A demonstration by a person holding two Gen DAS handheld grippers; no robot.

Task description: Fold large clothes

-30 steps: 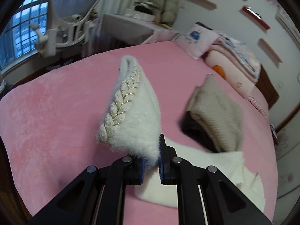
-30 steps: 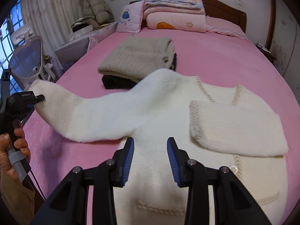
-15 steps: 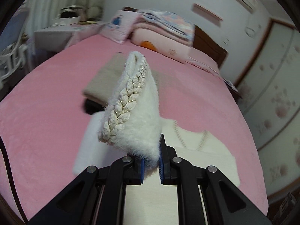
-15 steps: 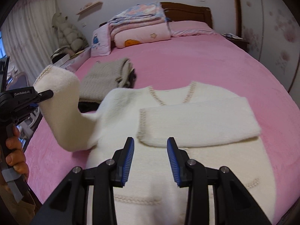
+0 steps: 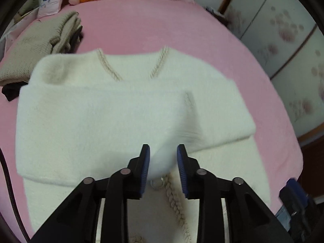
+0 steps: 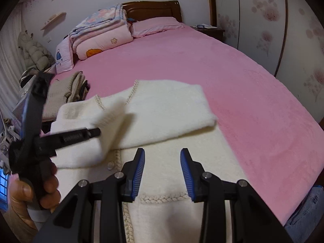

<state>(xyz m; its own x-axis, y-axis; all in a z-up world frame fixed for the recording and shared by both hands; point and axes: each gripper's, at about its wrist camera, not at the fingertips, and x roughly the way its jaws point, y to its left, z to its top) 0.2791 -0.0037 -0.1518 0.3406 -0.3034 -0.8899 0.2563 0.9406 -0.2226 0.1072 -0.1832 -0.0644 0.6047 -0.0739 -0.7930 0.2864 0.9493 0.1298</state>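
Plainly, scene: a white fluffy sweater [image 5: 125,111] lay flat, front up, on a pink plush bed [image 6: 232,77].
Sweater texture: soft, long-napped knit, with beige braided trim along the V-neckline [image 5: 107,66] and down the front placket [image 5: 174,200]; a small round button [image 6: 110,165] sat beside the placket.
Sweater shape: both sleeves were folded across the chest, the left sleeve [image 5: 91,125] lying over the other sleeve [image 6: 172,119].
Left hand-held gripper [image 5: 163,163]: its jaws were opening, blue ribbed pads apart; the blurred sleeve cuff [image 5: 178,121] sat between and just beyond them, and whether the pads touched it could not be told.
Right hand-held gripper [image 6: 163,169]: partly open, nothing between its blue ribbed pads; it hung over the lower front of the sweater, above a braided pocket edge [image 6: 164,198].
Person: a hand [image 6: 38,190] gripped the black handle of the left hand-held gripper, seen in the right wrist view.
Beside the sweater: a folded beige ribbed knit [image 5: 38,44] lay on a dark garment [image 5: 12,91], near the sweater's shoulder.
Head of bed: folded pink and floral quilts [image 6: 101,32] and a pink pillow [image 6: 158,25] were stacked against a dark wooden headboard [image 6: 154,9].
Wall side: wardrobe doors [image 6: 283,20] carried pale floral prints.
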